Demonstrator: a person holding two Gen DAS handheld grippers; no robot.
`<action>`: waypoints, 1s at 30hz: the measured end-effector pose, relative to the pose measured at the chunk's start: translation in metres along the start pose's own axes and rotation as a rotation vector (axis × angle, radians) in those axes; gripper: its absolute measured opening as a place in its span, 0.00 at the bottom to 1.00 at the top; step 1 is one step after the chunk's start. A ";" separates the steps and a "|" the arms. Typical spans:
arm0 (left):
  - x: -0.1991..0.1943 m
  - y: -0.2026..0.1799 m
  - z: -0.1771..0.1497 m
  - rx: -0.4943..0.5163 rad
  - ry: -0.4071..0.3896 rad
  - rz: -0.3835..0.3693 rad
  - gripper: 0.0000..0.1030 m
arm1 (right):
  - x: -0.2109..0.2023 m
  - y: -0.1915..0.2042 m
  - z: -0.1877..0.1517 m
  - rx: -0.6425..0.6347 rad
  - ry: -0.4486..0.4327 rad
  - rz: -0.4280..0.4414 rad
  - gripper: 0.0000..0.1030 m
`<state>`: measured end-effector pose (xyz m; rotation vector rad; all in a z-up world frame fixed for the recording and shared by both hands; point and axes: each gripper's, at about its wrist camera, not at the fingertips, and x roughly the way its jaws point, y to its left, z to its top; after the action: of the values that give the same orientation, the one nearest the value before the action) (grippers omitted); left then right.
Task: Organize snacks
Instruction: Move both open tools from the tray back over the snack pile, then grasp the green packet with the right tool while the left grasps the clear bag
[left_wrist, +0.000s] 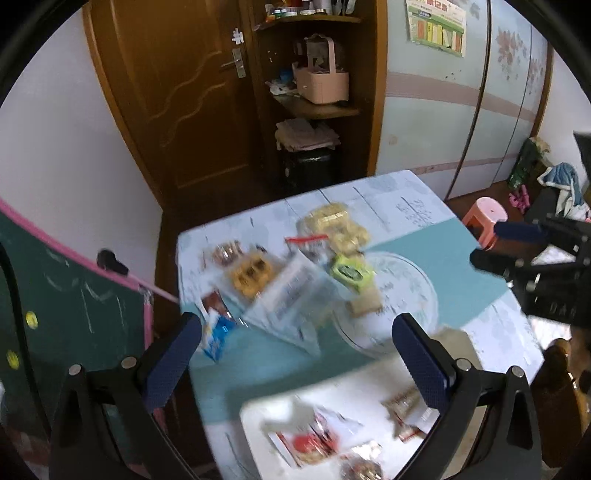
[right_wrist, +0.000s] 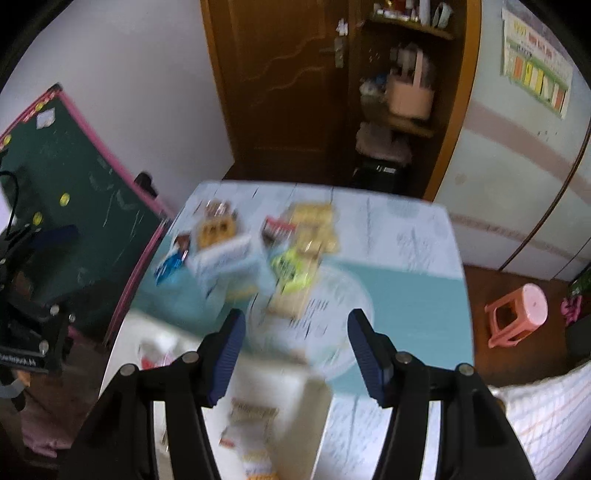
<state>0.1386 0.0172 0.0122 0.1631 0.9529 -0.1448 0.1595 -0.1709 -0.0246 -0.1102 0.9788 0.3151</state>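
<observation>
On table (left_wrist: 424, 206), beyond both grippers: snack packets (left_wrist: 295, 273) heaped, blurred; yellow, green, blue, clear wrappers made out. More packets seen in white tray (left_wrist: 255, 413) at near edge. Left gripper (left_wrist: 295, 354) held wide apart, empty. Right gripper (right_wrist: 295, 354) parted, nothing gripped.

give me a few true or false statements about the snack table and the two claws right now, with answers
1. The left claw is open with nothing between its pads. True.
2. The right claw is clamped on the blue packet. False: it is open and empty; the blue packet lies on the table.
3. A green packet lies beside the clear round plate. True.
4. The stool on the floor is blue. False: it is pink.
5. Some snacks lie in a white tray at the near edge. True.
</observation>
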 end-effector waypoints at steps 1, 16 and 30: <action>0.008 0.004 0.009 0.006 0.005 0.011 1.00 | 0.003 -0.002 0.009 0.000 -0.007 -0.003 0.56; 0.160 0.026 0.006 0.065 0.235 -0.104 1.00 | 0.154 -0.009 0.045 -0.049 0.150 0.026 0.56; 0.229 -0.012 -0.024 0.242 0.367 -0.141 1.00 | 0.255 0.001 0.022 -0.052 0.342 0.083 0.56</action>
<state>0.2477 -0.0012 -0.1904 0.3543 1.3127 -0.3700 0.3085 -0.1104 -0.2237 -0.1750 1.3168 0.4063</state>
